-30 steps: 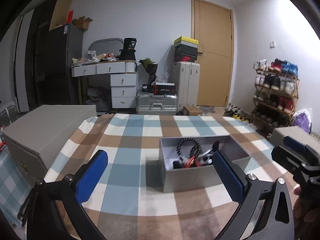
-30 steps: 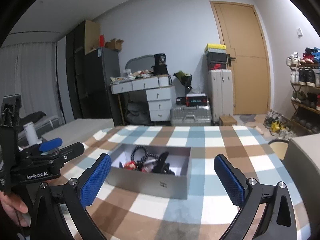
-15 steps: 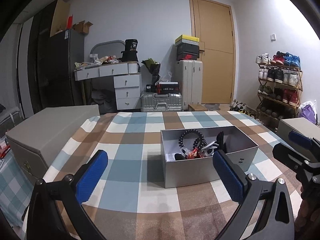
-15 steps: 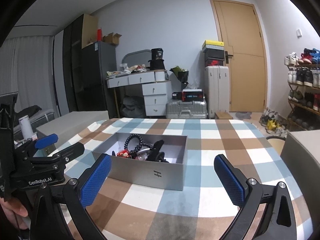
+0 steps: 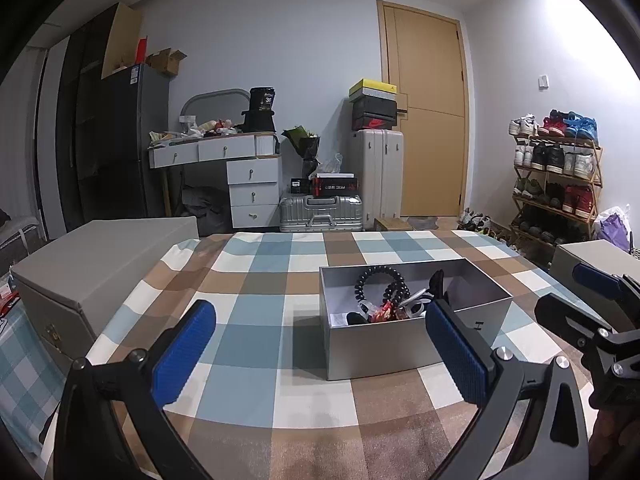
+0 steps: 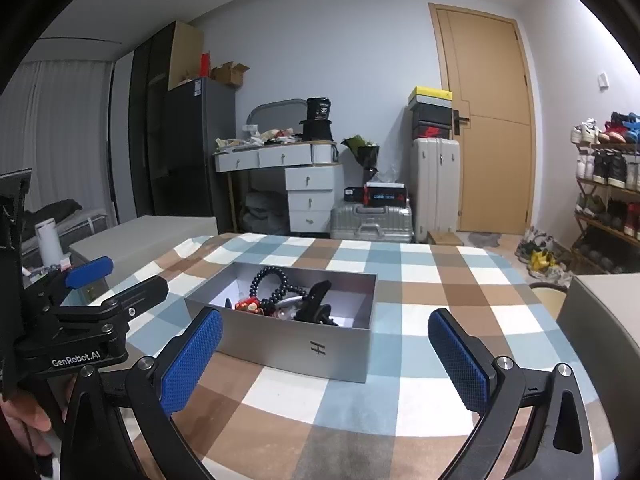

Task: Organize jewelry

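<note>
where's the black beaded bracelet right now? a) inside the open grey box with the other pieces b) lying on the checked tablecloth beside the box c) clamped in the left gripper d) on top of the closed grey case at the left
a: the black beaded bracelet sits inside the open grey box among the other jewelry, while the left gripper and right gripper both stand open and empty short of the box.

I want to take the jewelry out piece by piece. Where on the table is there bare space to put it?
The checked cloth lies bare between the big grey box at the left edge and the silver box; also in front of it. Inside the silver box, the jewelry pile is crowded.
</note>
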